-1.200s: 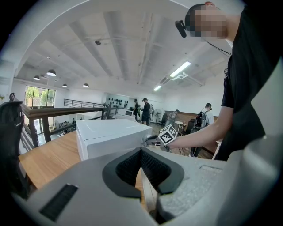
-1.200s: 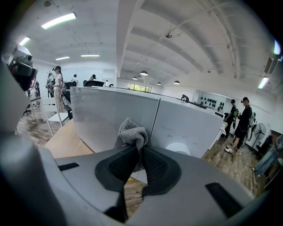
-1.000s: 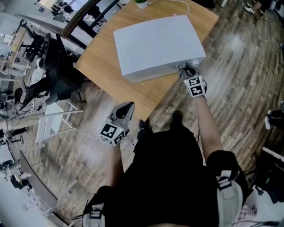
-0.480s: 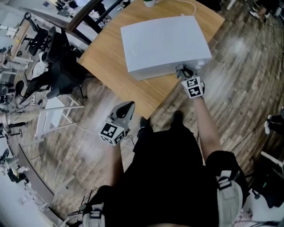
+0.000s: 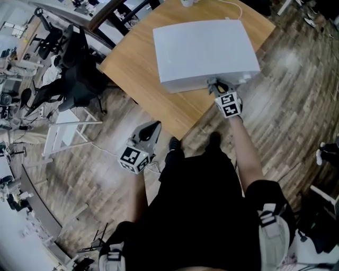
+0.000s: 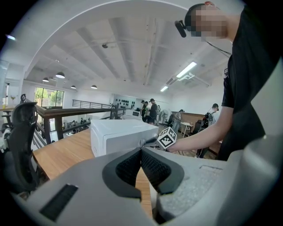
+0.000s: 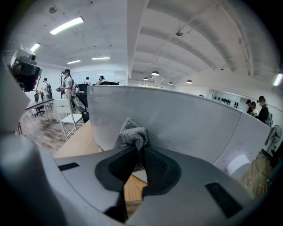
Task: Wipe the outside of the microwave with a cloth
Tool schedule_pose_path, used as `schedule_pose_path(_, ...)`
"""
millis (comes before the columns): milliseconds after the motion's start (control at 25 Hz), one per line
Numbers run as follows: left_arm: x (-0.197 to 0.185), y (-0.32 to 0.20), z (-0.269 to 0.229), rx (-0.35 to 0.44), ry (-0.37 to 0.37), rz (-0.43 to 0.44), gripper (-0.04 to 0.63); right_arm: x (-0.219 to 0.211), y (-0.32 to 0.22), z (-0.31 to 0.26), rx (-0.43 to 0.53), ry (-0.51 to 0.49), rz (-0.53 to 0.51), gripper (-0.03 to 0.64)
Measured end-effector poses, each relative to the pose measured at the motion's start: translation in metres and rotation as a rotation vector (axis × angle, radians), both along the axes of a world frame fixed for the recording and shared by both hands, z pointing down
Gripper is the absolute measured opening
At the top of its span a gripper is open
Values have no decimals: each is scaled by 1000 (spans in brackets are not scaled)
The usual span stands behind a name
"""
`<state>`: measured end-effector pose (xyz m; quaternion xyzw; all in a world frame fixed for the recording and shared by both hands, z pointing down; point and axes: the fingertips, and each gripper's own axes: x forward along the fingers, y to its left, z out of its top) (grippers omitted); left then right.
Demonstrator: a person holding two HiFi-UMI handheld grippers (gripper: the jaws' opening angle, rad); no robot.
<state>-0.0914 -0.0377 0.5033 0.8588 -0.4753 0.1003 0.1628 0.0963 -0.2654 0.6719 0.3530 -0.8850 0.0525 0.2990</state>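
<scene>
A white microwave [image 5: 204,50] sits on the wooden table [image 5: 153,100]; it also shows in the left gripper view [image 6: 119,134] and fills the right gripper view [image 7: 185,119]. My right gripper [image 5: 218,87] is shut on a grey cloth [image 7: 132,134], and the bunched cloth presses against the microwave's near side face. My left gripper [image 5: 151,129] hangs off the table's near corner over the floor, apart from the microwave, its jaws together with nothing between them [image 6: 141,161].
A black office chair [image 5: 74,79] and a white stool frame [image 5: 63,135] stand left of the table. A white cable [image 5: 233,8] runs off the microwave's back. Several people stand far off in the room [image 6: 152,110]. Wooden floor surrounds the table.
My right gripper with the cloth has slid slightly left along the microwave's near face. The head view has shifted, so the table sits further right. The left gripper has held still.
</scene>
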Motion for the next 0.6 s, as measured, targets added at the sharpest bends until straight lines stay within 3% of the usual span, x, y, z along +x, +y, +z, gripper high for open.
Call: schedule_pose_path(600,-24,17,1,-6,-1,-40,2,-48,17,1,-31,-44,-44,37)
